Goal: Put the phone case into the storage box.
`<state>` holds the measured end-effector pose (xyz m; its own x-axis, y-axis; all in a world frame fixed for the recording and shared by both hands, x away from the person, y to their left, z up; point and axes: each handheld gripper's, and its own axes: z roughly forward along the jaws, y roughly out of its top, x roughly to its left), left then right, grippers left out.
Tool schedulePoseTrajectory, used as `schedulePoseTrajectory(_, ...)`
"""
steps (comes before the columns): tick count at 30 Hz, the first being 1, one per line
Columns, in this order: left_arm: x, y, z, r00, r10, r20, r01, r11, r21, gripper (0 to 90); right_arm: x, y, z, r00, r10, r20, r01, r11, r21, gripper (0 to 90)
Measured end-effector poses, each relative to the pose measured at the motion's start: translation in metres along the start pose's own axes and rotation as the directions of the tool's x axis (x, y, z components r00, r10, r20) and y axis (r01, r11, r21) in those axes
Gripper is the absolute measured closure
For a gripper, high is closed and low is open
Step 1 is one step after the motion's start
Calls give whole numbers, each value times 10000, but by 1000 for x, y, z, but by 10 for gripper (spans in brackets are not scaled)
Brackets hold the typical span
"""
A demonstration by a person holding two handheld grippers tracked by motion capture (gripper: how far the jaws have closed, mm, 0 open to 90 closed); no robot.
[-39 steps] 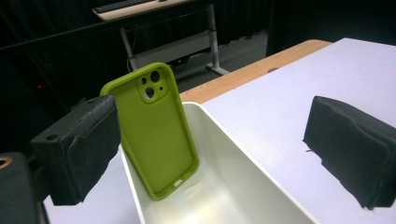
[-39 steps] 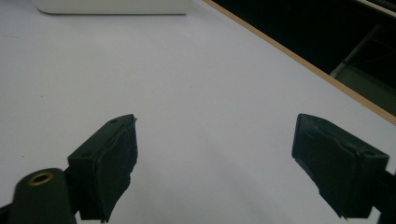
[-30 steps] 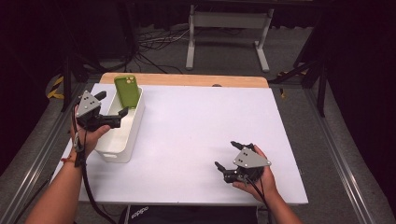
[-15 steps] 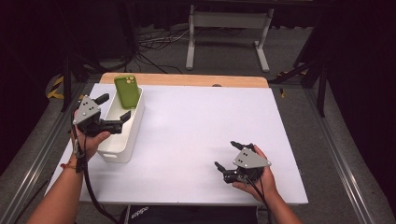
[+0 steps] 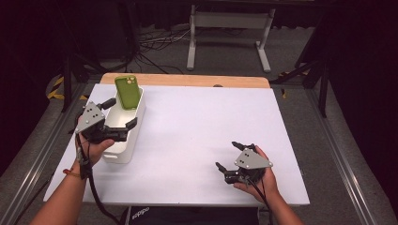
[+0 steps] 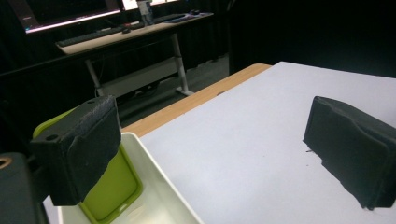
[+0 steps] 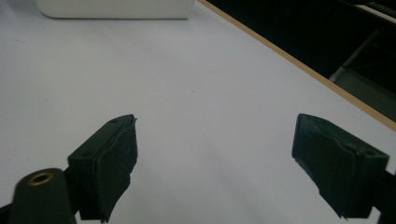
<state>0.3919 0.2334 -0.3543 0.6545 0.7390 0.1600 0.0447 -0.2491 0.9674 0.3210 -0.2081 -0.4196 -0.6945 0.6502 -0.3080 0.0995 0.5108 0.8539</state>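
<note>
A: Left gripper (image 5: 116,116) jaws spread wide, nothing between them, hovering over white bin (image 5: 123,150). Right gripper (image 5: 233,158) also wide, empty, resting low near front edge of table (image 5: 197,122).

B: Green phone case (image 5: 128,92)?

A: Standing tilted at bin's far end, leaning on far wall. Seen just behind left jaw in left gripper view (image 6: 114,186).

B: Progress?

A: Looks placed already; probably just backing off left. Or about to grab, hard to say.

B: Room?

A: Plenty. Bare white top centre and right. Bin hugging left edge, wooden strip (image 5: 187,80) at back.
</note>
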Motion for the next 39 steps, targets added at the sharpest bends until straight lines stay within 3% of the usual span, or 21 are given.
schedulePoseTrajectory(6,-6,2,-1,9999,82,113,-82,10000,-48,48,0,3,-4,10000,5,69,-3,9997,-262,154)
schedulePoseTrajectory(13,-12,-1,-1,9993,-53,368,61,9997,-223,48,1,3,-4,9999,-85,128,88,9997,-219,153)
schedulePoseTrajectory(39,-30,1,-5,9946,369,967,-328,9985,-439,48,2,4,-5,9997,-182,162,186,9996,-217,153)
